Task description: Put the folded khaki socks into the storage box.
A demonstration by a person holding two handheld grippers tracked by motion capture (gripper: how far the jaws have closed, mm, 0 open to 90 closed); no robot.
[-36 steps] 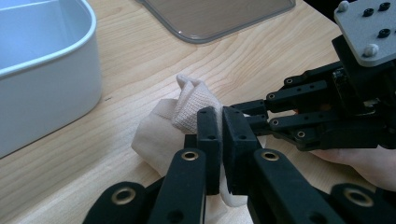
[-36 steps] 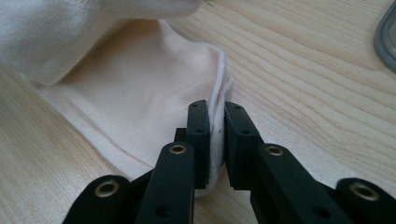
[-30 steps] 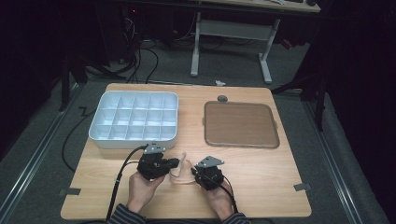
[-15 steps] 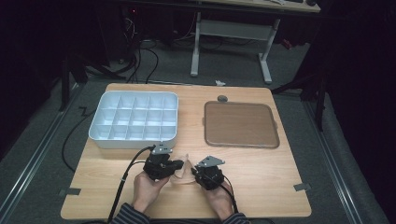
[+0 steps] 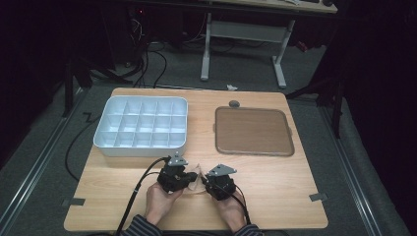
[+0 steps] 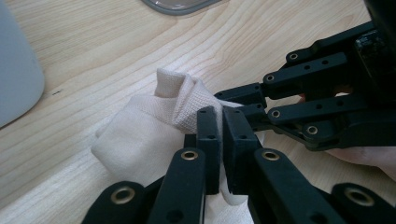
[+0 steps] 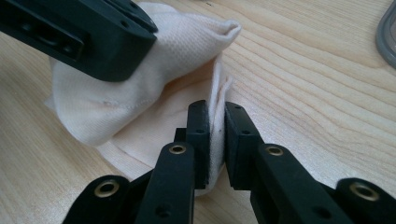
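Observation:
A cream knitted cloth (image 5: 197,173) lies bunched on the wooden table (image 5: 275,196) near its front edge, between the two hands. In the left gripper view my left gripper (image 6: 220,122) is shut on a fold of the cloth (image 6: 140,135), with the other gripper (image 6: 317,107) close on the right. In the right gripper view my right gripper (image 7: 215,135) is shut on a thin upright edge of the cloth (image 7: 177,51); the left gripper (image 7: 93,32) crosses the top left over the bunched part. From above, the left gripper (image 5: 191,180) and the right gripper (image 5: 206,183) face each other.
A white tray (image 5: 142,146) with several compartments stands at the back left. A brown square mat (image 5: 253,130) lies at the back right, and a small grey round thing (image 5: 234,103) sits behind it. Black cables trail from both grippers toward the front.
My left hand and its gripper have shifted a little to the right, closer to the right gripper. The right hand has kept still.

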